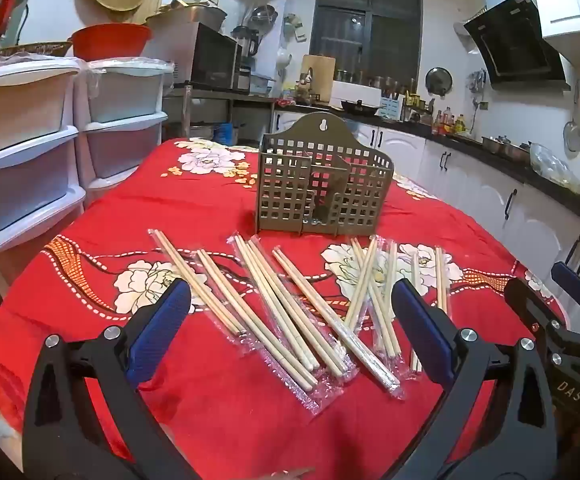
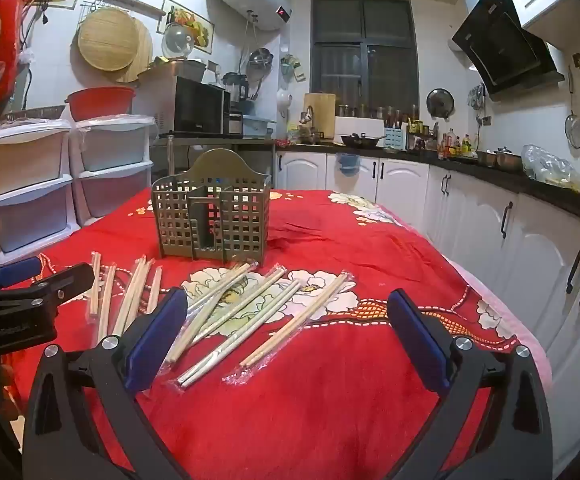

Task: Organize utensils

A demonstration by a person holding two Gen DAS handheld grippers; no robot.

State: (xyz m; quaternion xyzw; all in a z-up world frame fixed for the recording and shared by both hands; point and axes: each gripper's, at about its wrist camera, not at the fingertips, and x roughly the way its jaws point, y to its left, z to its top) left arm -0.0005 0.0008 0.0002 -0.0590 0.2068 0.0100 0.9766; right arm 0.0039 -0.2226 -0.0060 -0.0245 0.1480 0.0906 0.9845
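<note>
Several pairs of wooden chopsticks in clear wrappers (image 1: 290, 304) lie scattered on the red flowered tablecloth; they also show in the right wrist view (image 2: 246, 312). A brown slotted utensil holder (image 1: 323, 190) stands upright behind them, empty as far as I can see, and shows in the right wrist view (image 2: 212, 216). My left gripper (image 1: 290, 300) is open and empty, hovering just in front of the chopsticks. My right gripper (image 2: 288, 308) is open and empty, over the right part of the pile. The right gripper shows at the left wrist view's right edge (image 1: 569, 292).
The red tablecloth (image 2: 349, 380) covers the table. White plastic drawer units (image 1: 30, 152) stand left of the table. White cabinets under a dark countertop (image 2: 509, 216) run along the right.
</note>
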